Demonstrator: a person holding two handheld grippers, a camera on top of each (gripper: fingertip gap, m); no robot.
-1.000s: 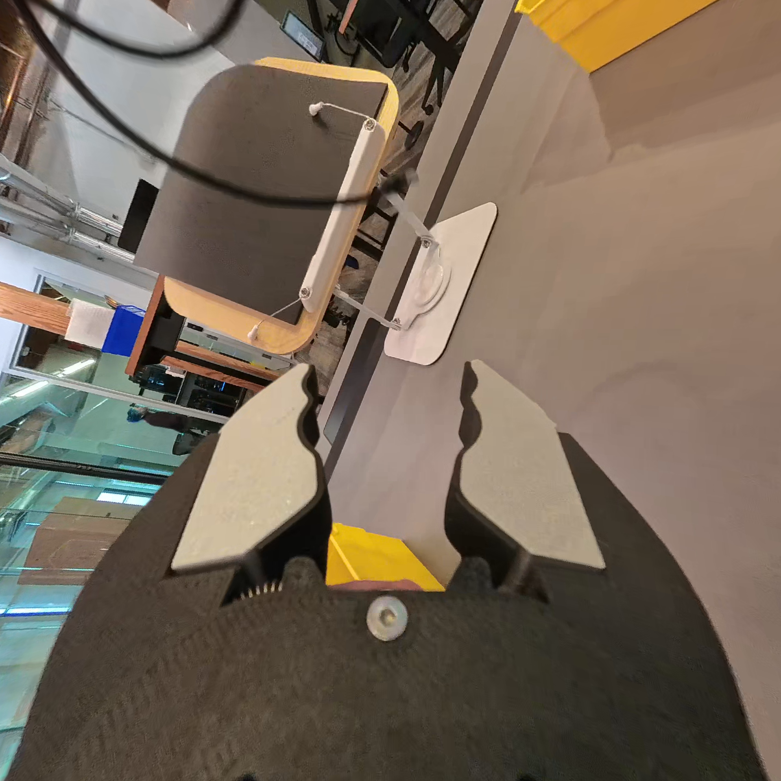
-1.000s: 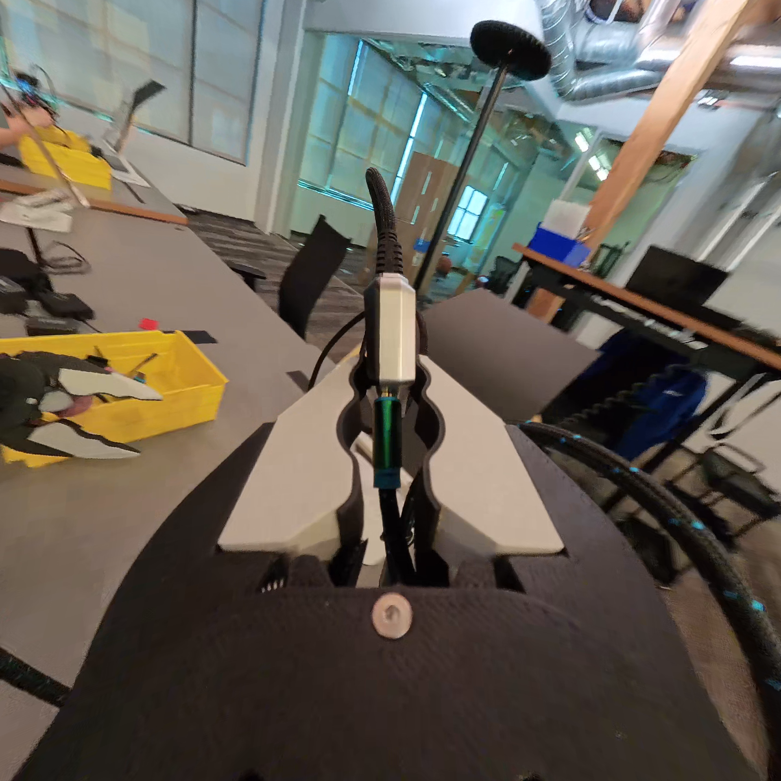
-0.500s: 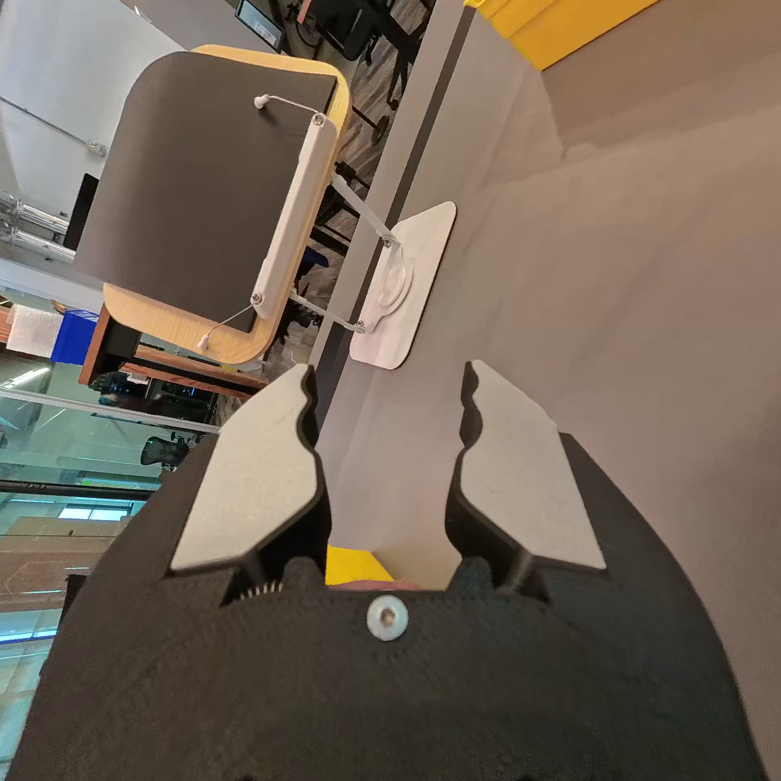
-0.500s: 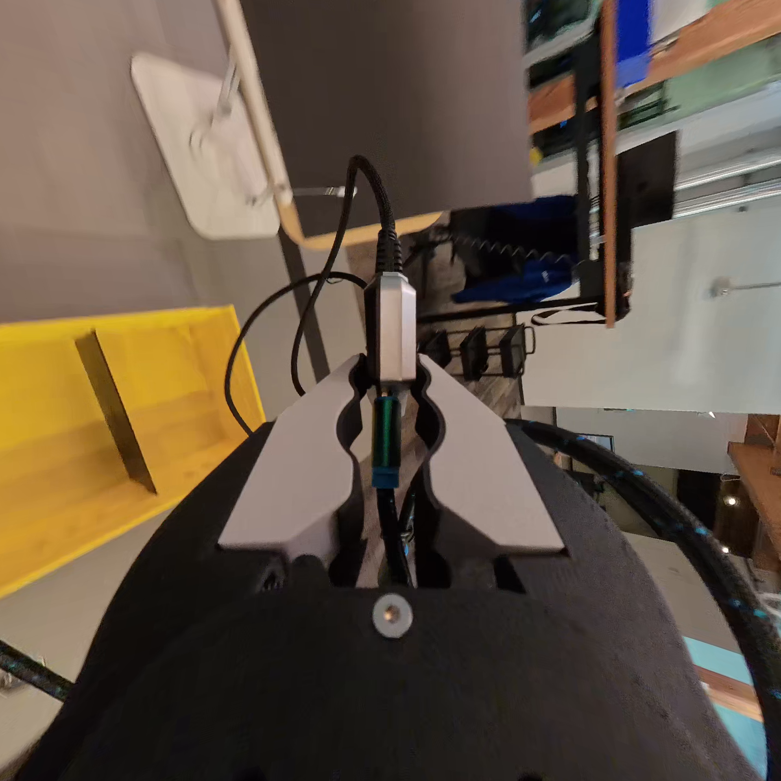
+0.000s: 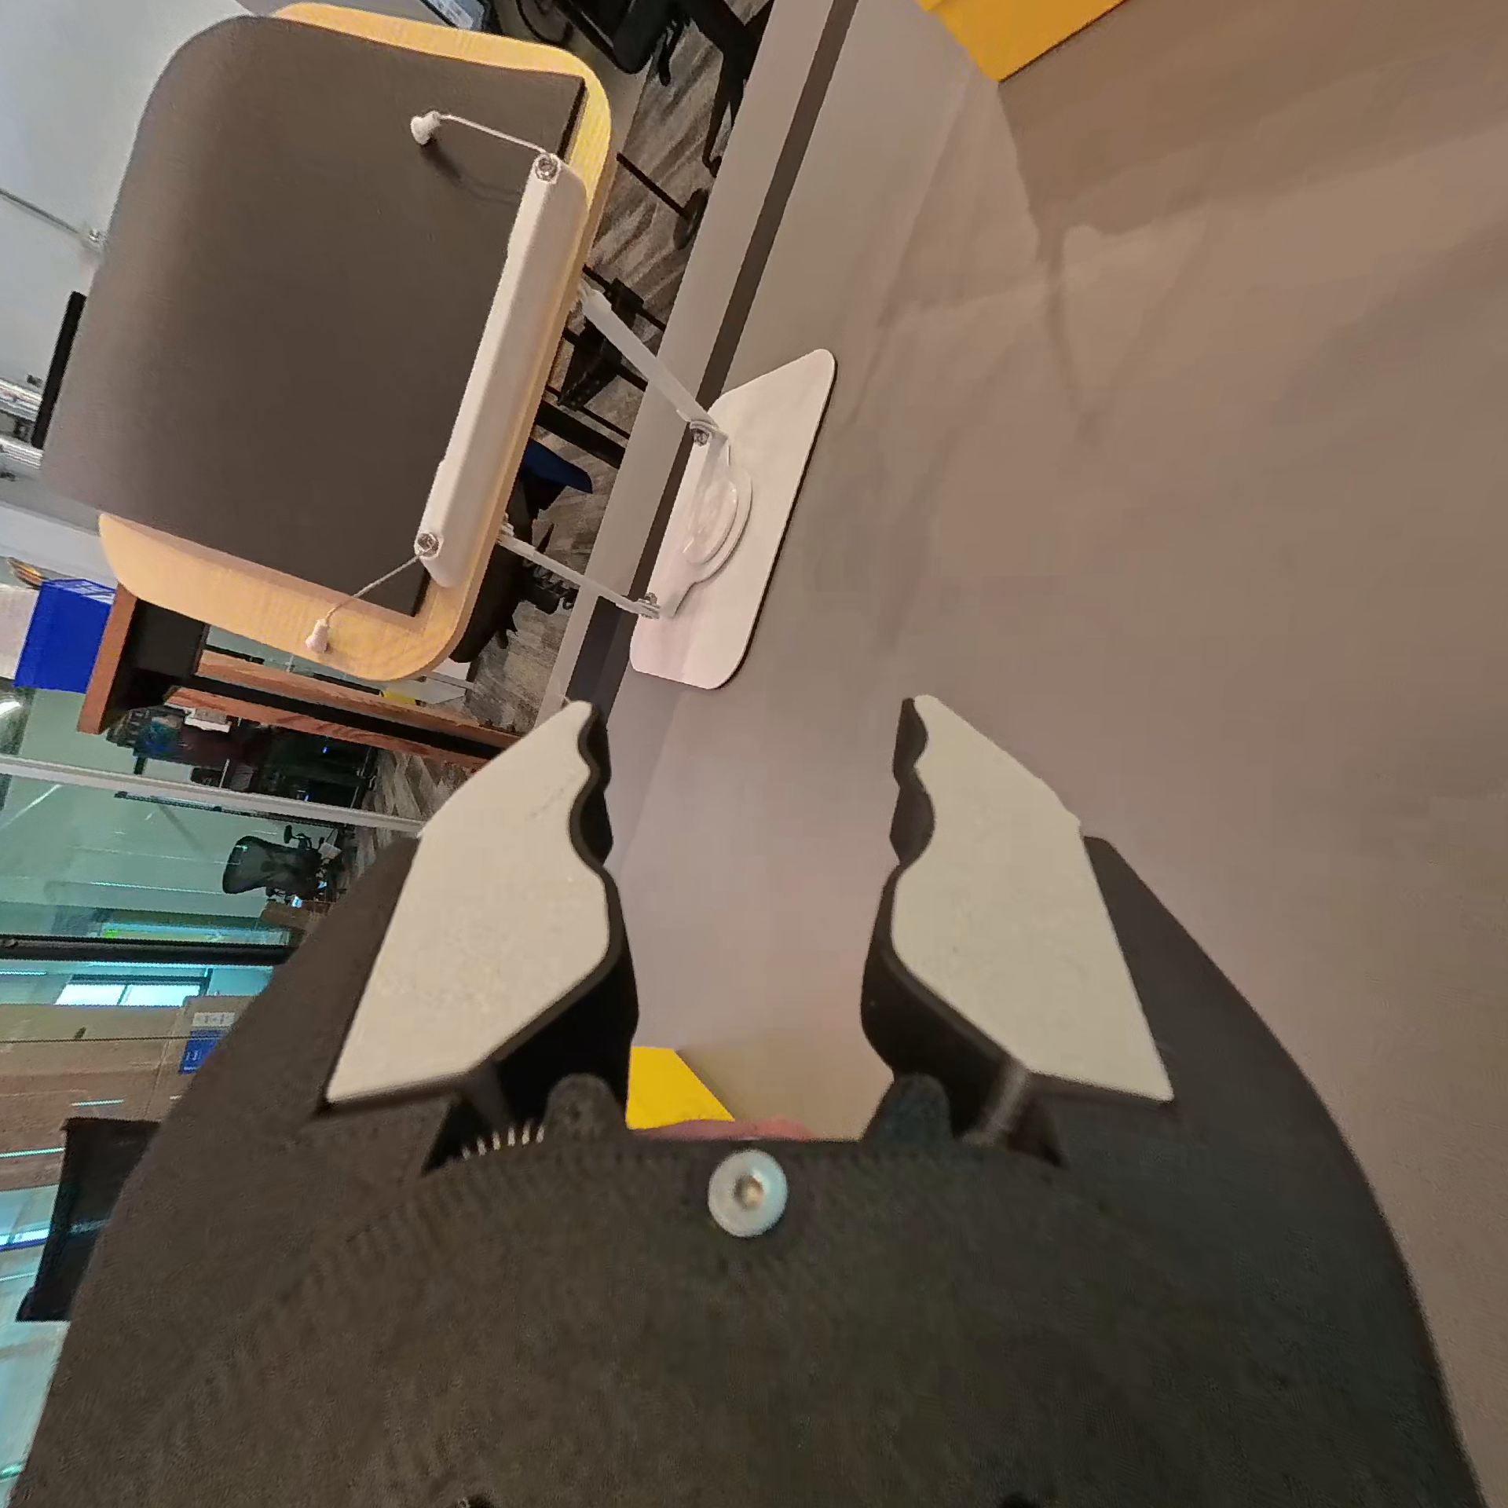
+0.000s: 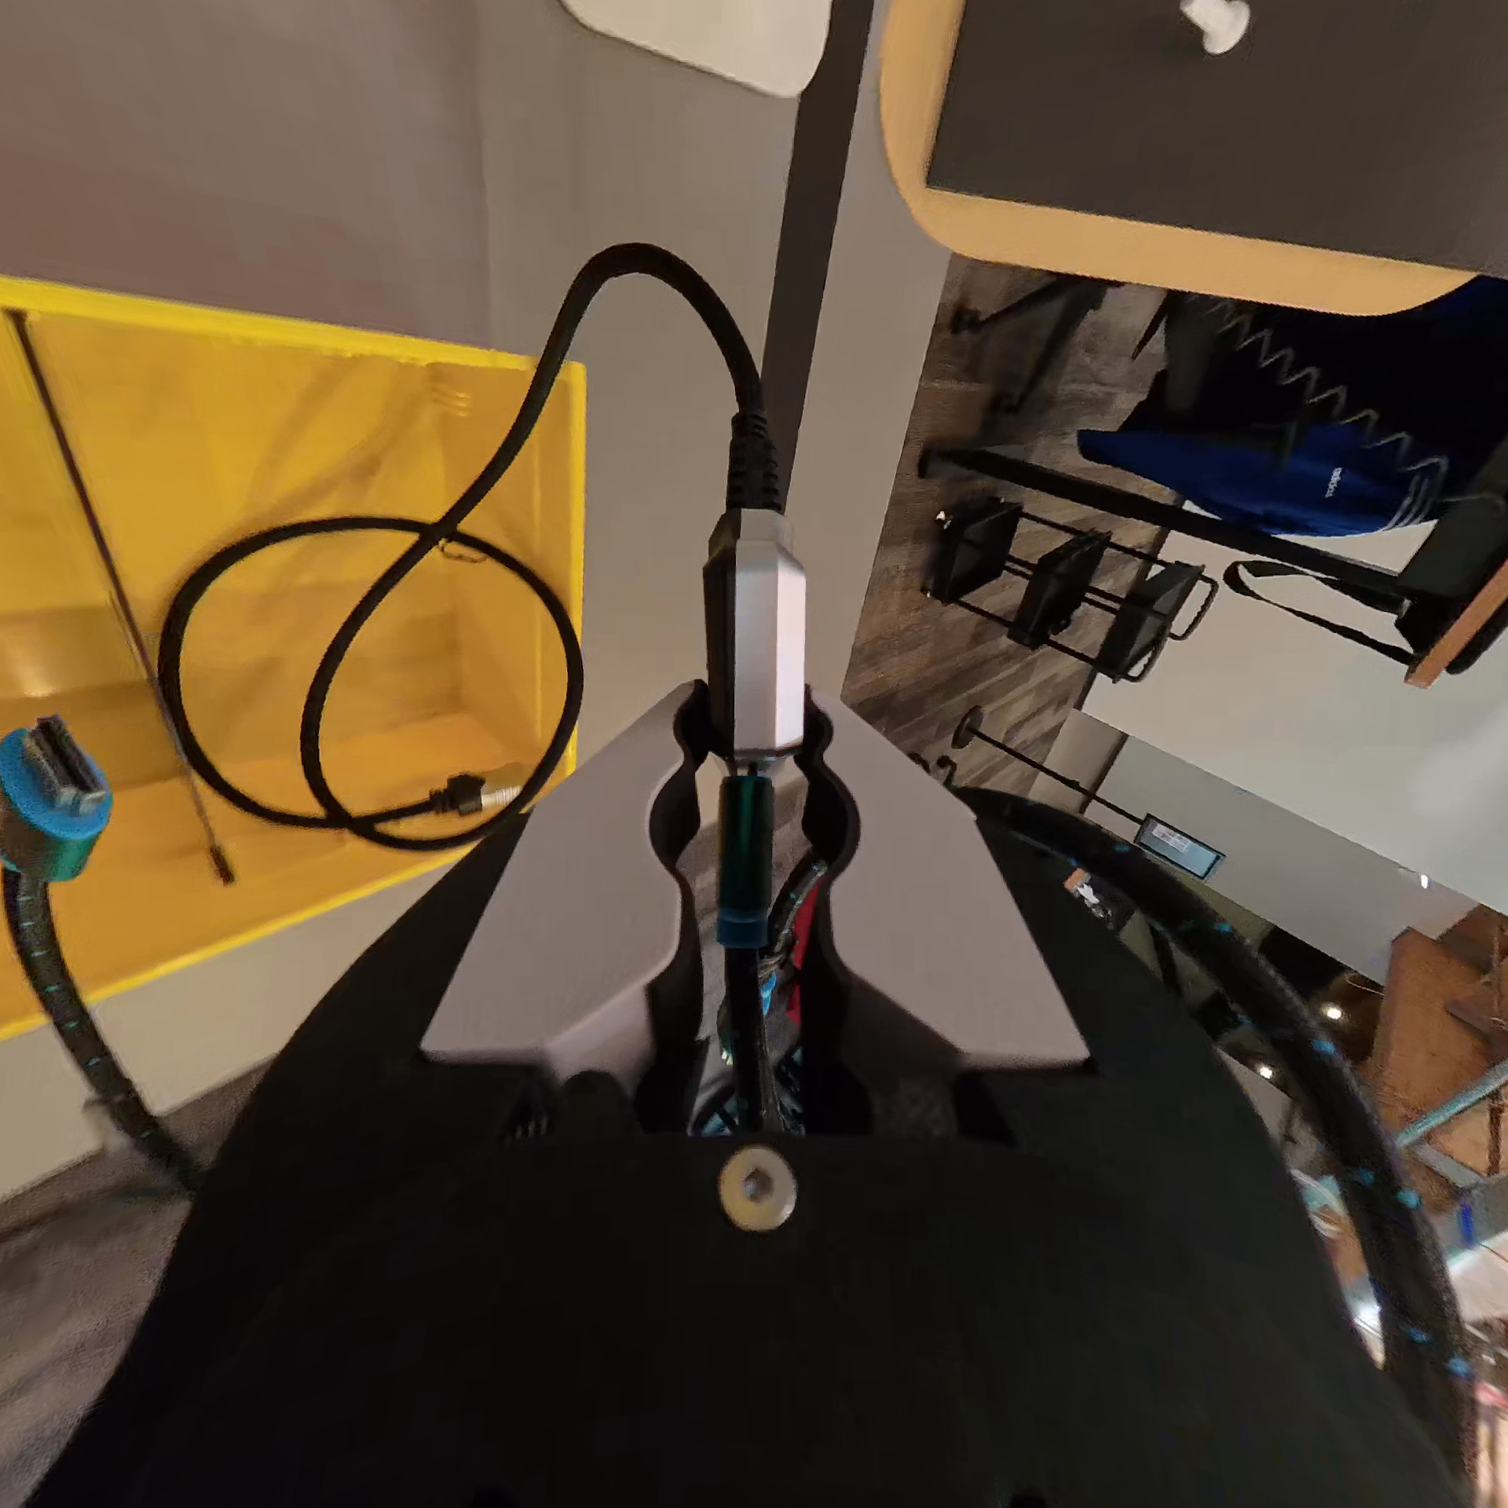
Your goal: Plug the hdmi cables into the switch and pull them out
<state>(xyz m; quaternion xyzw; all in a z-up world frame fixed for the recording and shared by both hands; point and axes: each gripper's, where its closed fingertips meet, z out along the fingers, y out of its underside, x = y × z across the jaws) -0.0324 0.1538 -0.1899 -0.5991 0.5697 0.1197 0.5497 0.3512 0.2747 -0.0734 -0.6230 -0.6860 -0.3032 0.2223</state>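
Observation:
My right gripper (image 6: 755,702) is shut on a small silver switch body (image 6: 767,620), held above the table. A green-and-blue HDMI plug (image 6: 742,849) sits in the switch's near end, between my fingers. The switch's black braided cable (image 6: 522,457) arcs up and loops into a yellow bin (image 6: 245,424). A second HDMI plug with a blue housing (image 6: 53,783) hangs free at the left on a black cable flecked with blue. My left gripper (image 5: 747,726) is open and empty over the grey table (image 5: 1183,571).
A white stand base (image 5: 759,490) near the table's far edge carries a dark board on a wooden panel (image 5: 310,310); it also shows in the right wrist view (image 6: 1183,122). A corner of a yellow bin (image 5: 1020,33) shows at the top. Chairs and desks lie beyond the edge. Across from one pair of fingers to the other is roughly 40 cm.
The right gripper, still gripping the switch, has rolled and swung from facing the room to facing the table and yellow bin. A black cable that crossed the left view is gone.

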